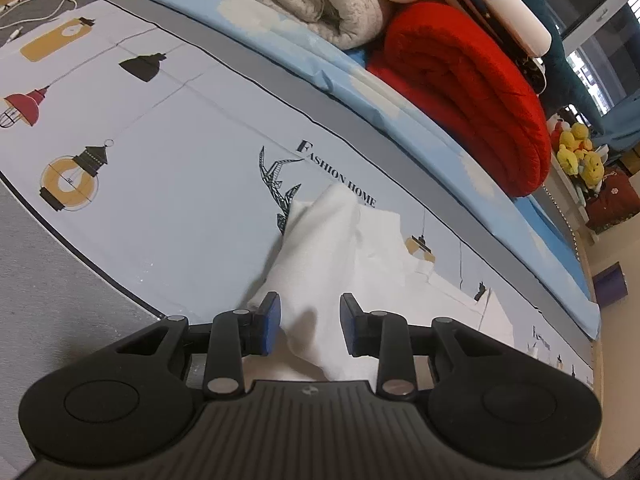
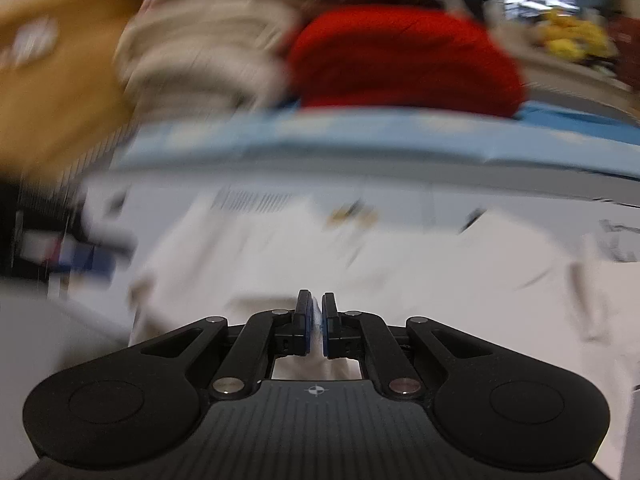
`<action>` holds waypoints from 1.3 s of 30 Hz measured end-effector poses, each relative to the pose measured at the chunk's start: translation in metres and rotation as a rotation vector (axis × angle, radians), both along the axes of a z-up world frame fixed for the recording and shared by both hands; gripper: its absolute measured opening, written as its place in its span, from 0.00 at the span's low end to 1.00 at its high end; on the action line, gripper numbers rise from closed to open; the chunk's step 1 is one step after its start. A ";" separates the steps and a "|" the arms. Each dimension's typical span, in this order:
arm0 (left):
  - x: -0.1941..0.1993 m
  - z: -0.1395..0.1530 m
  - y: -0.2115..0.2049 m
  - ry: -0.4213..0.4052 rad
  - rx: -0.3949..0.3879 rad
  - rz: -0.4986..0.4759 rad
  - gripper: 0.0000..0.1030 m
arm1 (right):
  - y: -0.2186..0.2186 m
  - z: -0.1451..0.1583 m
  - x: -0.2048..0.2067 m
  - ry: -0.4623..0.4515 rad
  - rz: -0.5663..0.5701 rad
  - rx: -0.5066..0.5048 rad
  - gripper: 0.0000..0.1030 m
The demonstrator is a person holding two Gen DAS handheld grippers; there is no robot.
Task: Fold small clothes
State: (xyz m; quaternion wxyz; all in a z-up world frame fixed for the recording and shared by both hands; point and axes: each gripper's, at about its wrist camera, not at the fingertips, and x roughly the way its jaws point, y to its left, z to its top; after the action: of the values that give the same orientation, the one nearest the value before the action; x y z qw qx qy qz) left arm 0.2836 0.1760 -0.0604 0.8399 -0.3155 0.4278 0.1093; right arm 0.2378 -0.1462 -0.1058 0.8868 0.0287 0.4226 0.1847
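1. left gripper (image 1: 308, 326), lower centre of its view: jaws apart, a raised ridge of the small white cotton garment (image 1: 340, 248) running between the blue pads (image 1: 269, 322), not pinched
2. the garment lies centre-right on the pale printed bedsheet with lamp drawings (image 1: 160, 140); a rolled red blanket (image 1: 472, 92) sits upper right
3. right gripper (image 2: 317, 320), lower centre: jaws nearly shut, nipping a thin bit of white cloth
4. judged step: a fold under way; next, the left should close on the ridge
5. the left view is sharp; the right is motion-blurred, showing only the garment (image 2: 280, 248) spread ahead
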 end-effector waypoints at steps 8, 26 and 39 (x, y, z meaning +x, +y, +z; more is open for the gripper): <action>0.006 -0.008 -0.003 0.022 0.028 -0.008 0.34 | -0.123 -0.004 0.036 0.091 -0.474 0.062 0.03; 0.011 -0.024 -0.015 0.057 0.017 -0.023 0.34 | -0.186 -0.033 0.035 0.252 -0.669 0.213 0.22; 0.020 -0.025 -0.007 0.063 0.014 -0.010 0.34 | -0.185 -0.079 0.048 0.413 -0.709 0.201 0.25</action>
State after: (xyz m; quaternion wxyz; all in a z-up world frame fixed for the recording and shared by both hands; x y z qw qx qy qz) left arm 0.3036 0.1688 -0.0856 0.8286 -0.3041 0.4550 0.1181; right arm 0.2859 -0.3312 -0.1847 0.7849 0.2953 0.5353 -0.1010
